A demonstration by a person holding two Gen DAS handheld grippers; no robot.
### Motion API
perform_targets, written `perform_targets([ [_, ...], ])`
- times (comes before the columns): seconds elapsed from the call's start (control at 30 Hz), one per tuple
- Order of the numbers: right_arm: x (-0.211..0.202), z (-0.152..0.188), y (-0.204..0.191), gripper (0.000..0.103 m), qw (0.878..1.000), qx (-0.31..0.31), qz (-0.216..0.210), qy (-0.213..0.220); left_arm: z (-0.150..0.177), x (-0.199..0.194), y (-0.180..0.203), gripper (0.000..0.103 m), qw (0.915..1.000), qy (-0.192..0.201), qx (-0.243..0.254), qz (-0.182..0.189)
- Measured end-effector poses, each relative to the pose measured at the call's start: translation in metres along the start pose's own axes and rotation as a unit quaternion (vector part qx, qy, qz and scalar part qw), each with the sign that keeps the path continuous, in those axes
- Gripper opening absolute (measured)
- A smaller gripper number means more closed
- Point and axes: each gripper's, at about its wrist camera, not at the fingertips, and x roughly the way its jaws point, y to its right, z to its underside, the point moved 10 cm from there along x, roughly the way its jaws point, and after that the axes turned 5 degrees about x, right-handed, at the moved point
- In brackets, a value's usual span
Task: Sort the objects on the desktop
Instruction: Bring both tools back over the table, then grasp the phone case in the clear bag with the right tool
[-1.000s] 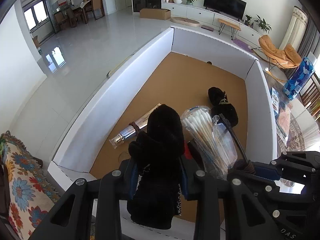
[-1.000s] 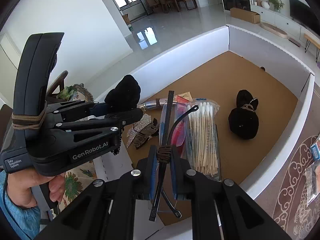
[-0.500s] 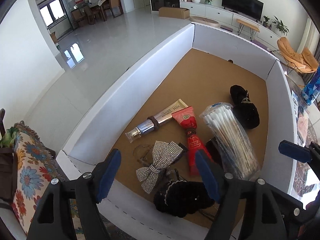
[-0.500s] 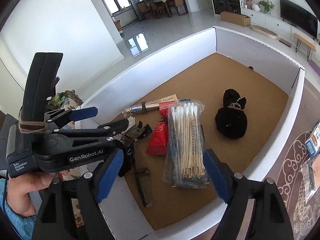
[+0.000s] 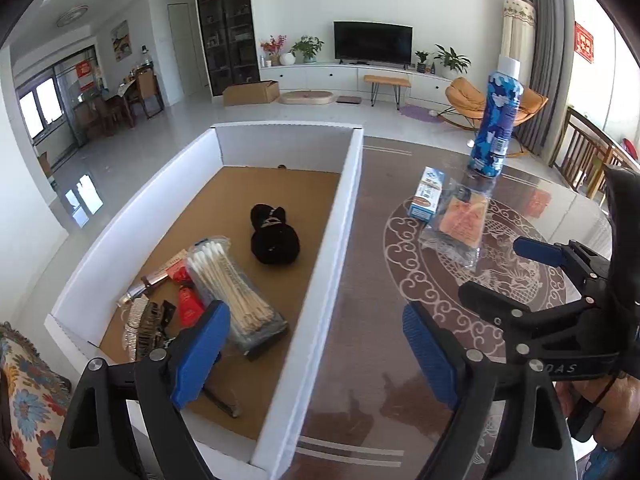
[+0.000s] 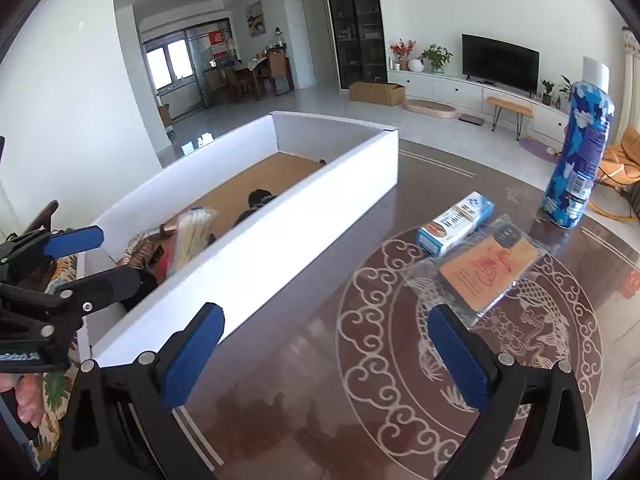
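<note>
1. Waiting on the dark patterned glass surface [image 6: 320, 360]: flat orange card in clear plastic wrap [image 6: 486, 270], touching the small blue-white carton [image 6: 454, 222]; tall blue camouflage spray can [image 6: 580, 152] behind.
2. Right claw [image 6: 326, 356] and left claw [image 5: 316, 350] both spread, empty.
3. Risks: slick wrap slipping out of a pinch; can tipping if bumped; clipping the white cardboard box [image 6: 256, 256] wall.

White box [image 5: 344, 216] with brown floor, black pouch [image 5: 274, 236], blue patterned can [image 6: 580, 152], brown table [image 6: 320, 360] with pale scrollwork, blue finger pads [image 6: 194, 354]
</note>
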Motion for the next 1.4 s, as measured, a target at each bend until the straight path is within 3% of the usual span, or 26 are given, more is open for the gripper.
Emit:
perform_targets([
  [0.17, 0.0, 0.055, 0.095, 0.102, 0.994, 0.047, 0.09, -0.034, 0.029, 0.036, 0.082, 0.095, 0.9977, -0.026, 0.058, 0.023],
  [0.33, -0.003, 0.086, 0.139, 0.102, 0.985, 0.093, 0.138, -0.036, 0.058, 0.083, 0.121, 0.095, 0.9957, -0.062, 0.056, 0.041],
  [0.7, 0.004, 0.108, 0.153, 0.102, 0.979, 0.103, 0.169, -0.045, 0.072, 0.123, 0.117, 0.095, 0.9949, -0.079, 0.055, 0.028],
  [1.03, 0.014, 0.121, 0.156, 0.103, 0.981, 0.091, 0.155, -0.077, 0.074, 0.128, 0.11, 0.102, 0.9968, -0.061, 0.021, 0.046],
  [1.17, 0.026, 0.097, 0.169, 0.103, 0.981, 0.102, 0.141, -0.089, 0.073, 0.127, 0.109, 0.103, 0.9972, -0.057, 0.018, 0.044],
  [1.3, 0.051, 0.03, 0.186, 0.103, 0.979, 0.171, 0.091, -0.061, 0.073, 0.128, 0.109, 0.103, 0.9971, -0.058, 0.017, 0.045],
  [1.4, 0.086, -0.021, 0.2, 0.103, 0.976, 0.183, 0.104, -0.049, 0.073, 0.128, 0.11, 0.103, 0.9972, -0.058, 0.017, 0.045],
])
